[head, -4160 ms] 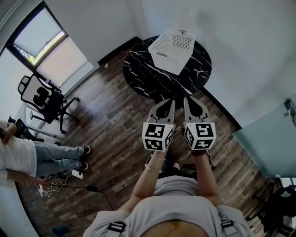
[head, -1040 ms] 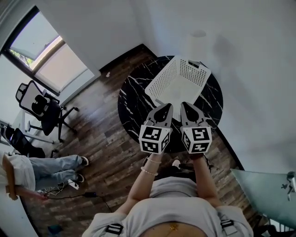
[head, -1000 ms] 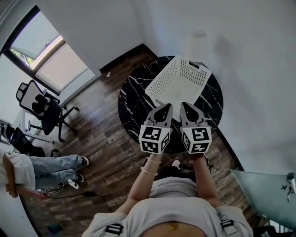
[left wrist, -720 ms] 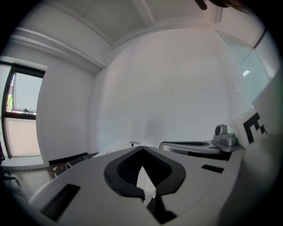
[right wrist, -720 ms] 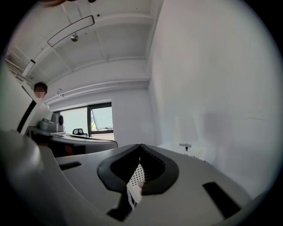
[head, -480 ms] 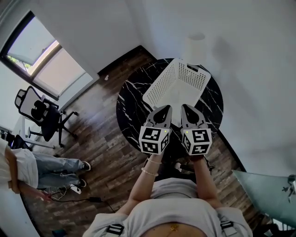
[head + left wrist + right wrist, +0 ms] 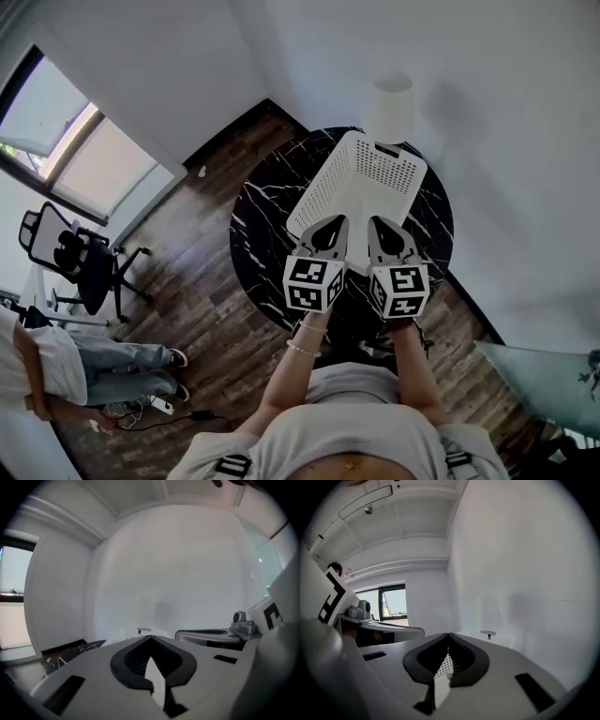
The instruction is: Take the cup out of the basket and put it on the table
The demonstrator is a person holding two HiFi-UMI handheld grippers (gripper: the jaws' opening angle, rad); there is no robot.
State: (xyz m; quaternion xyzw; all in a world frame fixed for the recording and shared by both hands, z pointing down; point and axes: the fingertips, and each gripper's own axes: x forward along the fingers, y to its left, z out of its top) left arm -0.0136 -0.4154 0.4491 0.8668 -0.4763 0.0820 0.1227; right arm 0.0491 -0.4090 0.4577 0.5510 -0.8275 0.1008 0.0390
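A white perforated basket [image 7: 361,183] stands on the round black marble table [image 7: 262,225]. I see no cup; the basket's inside is hidden from this angle. My left gripper [image 7: 334,223] and right gripper [image 7: 382,223] hover side by side above the basket's near end, both shut with nothing held. In the left gripper view the jaws of the left gripper [image 7: 151,637] meet at the tip, and the basket's rim [image 7: 123,640] peeks over them. The right gripper [image 7: 449,634] shows the same, with basket mesh [image 7: 440,667] seen through the slot between its jaws.
A tall white cylinder [image 7: 391,101] stands against the wall behind the table. An office chair [image 7: 70,262] and a seated person [image 7: 42,366] are far left on the wooden floor. A glass surface [image 7: 548,375] sits at the lower right.
The table and basket have come closer and now lie right under the grippers. Both grippers have stayed shut and side by side.
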